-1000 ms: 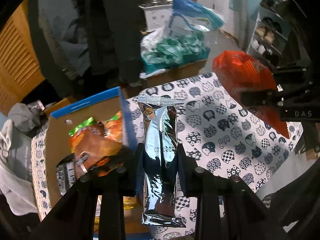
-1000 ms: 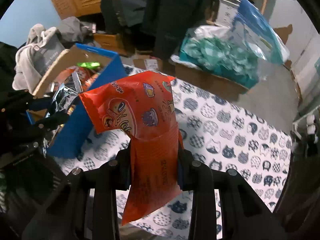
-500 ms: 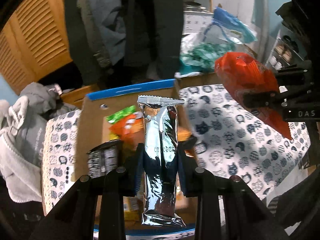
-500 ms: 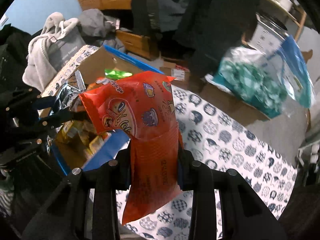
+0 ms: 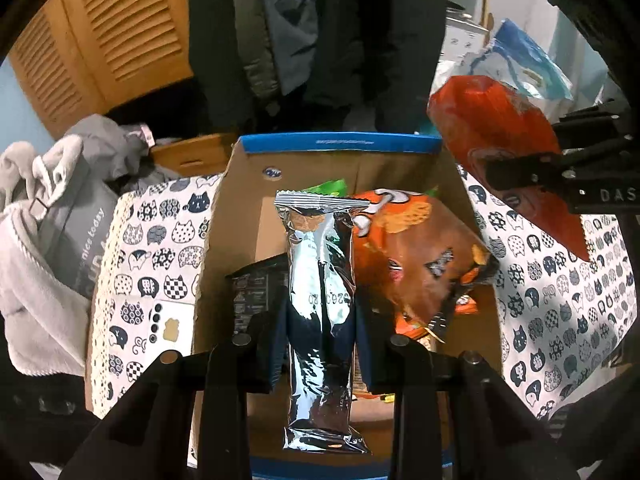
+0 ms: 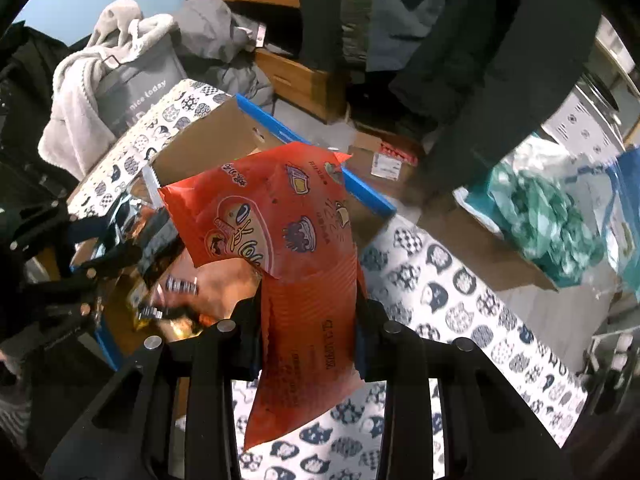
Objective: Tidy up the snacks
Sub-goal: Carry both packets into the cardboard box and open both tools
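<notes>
My left gripper is shut on a silver foil snack pack and holds it upright over the open cardboard box with blue rim. Inside the box lie an orange-brown snack bag and a dark packet. My right gripper is shut on a red-orange snack bag, held above the table at the box's right edge; the bag also shows in the left wrist view. The left gripper appears at the left of the right wrist view.
The table has a cat-print cloth. A grey bag with towels stands left of the table. Dark coats hang behind. A brown box with teal and blue plastic bags lies beyond the table on the right.
Both grippers have swung left with their packs. The silver pack went from over the cloth to over the box; the red-orange bag moved up to the box's right edge.
</notes>
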The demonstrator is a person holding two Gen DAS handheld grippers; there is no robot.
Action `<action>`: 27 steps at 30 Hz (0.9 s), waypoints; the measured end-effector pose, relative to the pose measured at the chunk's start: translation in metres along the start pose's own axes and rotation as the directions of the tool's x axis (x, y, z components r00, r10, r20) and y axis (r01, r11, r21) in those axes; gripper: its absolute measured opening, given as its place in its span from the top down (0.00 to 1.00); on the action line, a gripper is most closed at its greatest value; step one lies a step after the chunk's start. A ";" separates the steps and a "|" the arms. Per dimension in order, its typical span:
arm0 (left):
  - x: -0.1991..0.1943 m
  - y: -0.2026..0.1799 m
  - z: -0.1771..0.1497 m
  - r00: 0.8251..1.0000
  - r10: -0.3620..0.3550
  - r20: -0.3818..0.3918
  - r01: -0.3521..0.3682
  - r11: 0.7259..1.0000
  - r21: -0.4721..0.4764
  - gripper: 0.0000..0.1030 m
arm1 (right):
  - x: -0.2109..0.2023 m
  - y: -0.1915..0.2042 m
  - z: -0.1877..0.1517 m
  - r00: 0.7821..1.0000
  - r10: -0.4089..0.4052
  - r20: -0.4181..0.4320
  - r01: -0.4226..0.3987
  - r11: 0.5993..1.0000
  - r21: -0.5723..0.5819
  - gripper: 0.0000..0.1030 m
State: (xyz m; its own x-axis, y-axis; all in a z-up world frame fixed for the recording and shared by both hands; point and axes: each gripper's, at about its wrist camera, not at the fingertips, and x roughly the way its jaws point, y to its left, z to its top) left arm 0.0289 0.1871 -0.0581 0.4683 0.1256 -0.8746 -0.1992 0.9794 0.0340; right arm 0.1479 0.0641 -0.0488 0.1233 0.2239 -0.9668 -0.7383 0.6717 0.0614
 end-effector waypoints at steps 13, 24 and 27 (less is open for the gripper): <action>0.012 0.021 -0.001 1.000 -0.006 -0.018 0.005 0.998 -0.058 0.67 | 0.038 0.010 0.033 0.999 0.012 -0.030 -0.013 0.999 -0.046 0.65; -0.016 0.023 0.002 0.999 0.015 0.051 -0.011 0.997 -0.078 0.26 | 0.014 0.011 0.032 0.999 0.027 0.028 -0.026 0.999 -0.031 0.48; -0.026 0.019 0.002 0.998 0.020 0.067 -0.016 0.998 -0.061 0.26 | -0.004 0.011 0.025 0.998 0.030 0.056 -0.029 0.999 -0.017 0.45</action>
State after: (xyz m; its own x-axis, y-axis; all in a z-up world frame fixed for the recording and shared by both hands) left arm 0.0144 0.2031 -0.0336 0.5205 0.1556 -0.8396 -0.2588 0.9658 0.0186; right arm 0.1558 0.0880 -0.0378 0.1380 0.2834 -0.9490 -0.7529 0.6526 0.0854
